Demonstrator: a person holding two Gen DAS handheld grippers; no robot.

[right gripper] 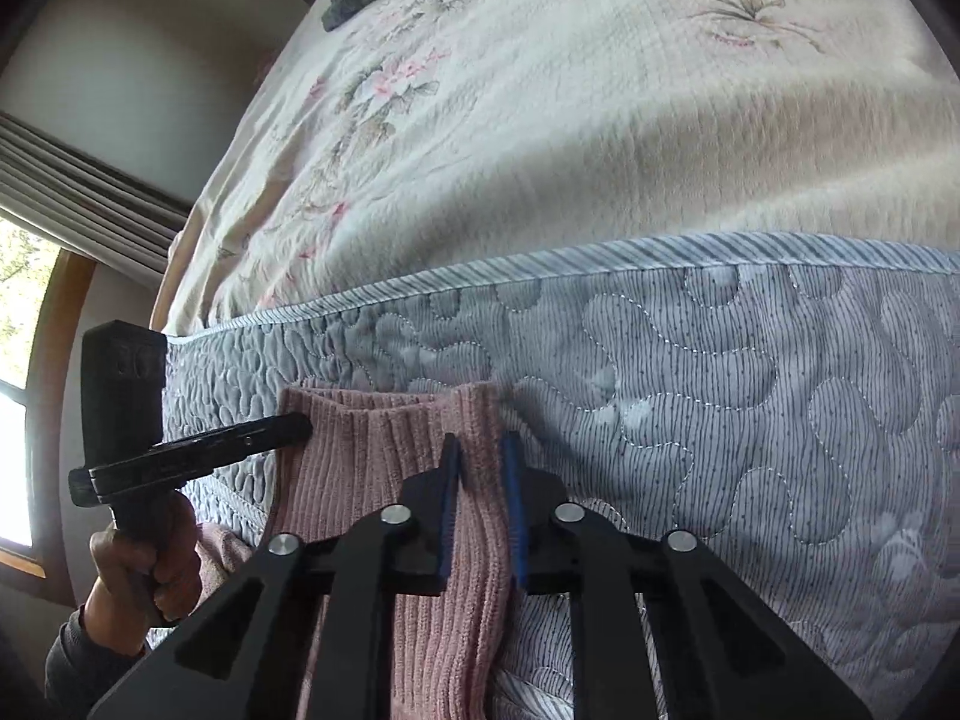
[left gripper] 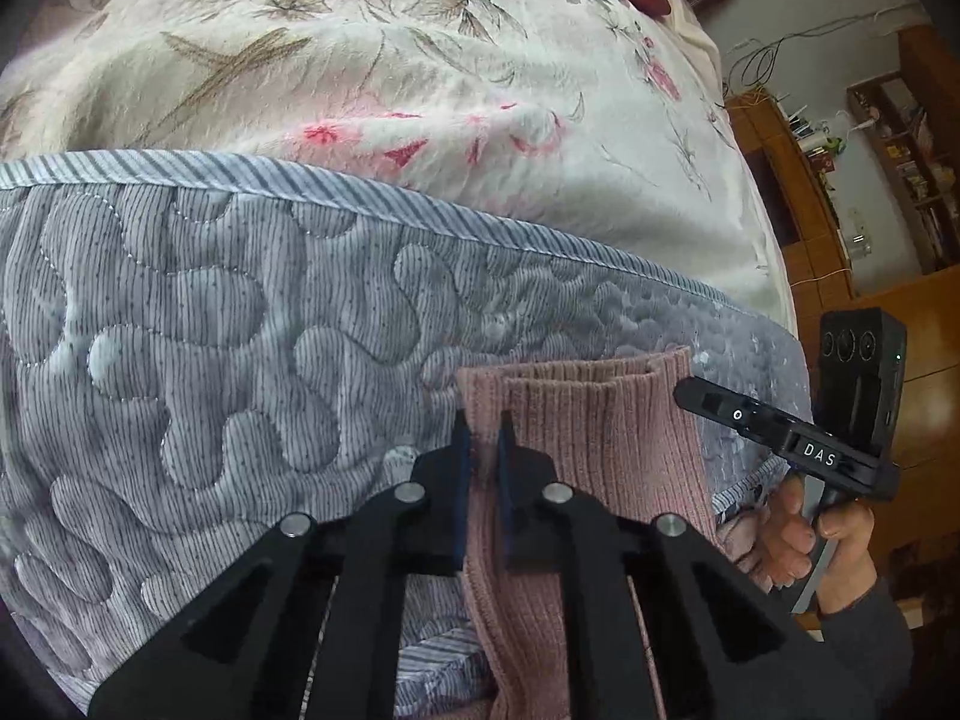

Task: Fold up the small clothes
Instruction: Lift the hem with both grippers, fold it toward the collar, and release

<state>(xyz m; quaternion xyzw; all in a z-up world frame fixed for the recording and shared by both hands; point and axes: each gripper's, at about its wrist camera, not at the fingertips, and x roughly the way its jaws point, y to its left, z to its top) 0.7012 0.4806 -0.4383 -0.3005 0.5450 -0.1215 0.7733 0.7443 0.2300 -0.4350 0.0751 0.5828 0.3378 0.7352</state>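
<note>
you are mid-fold: your left gripper (left gripper: 483, 444) and right gripper (right gripper: 483, 462) each pinch a fold of the pink ribbed garment (left gripper: 600, 438) between nearly closed jaws, at its two sides, over the grey quilted mat (left gripper: 210, 312) on the floral bedspread (left gripper: 390, 60). next, i judge, carry both edges over together and lay them flat and even.

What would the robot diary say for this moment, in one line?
step: folding | left gripper: shut on pink knit garment | right gripper: shut on it too | surface: grey quilt
</note>
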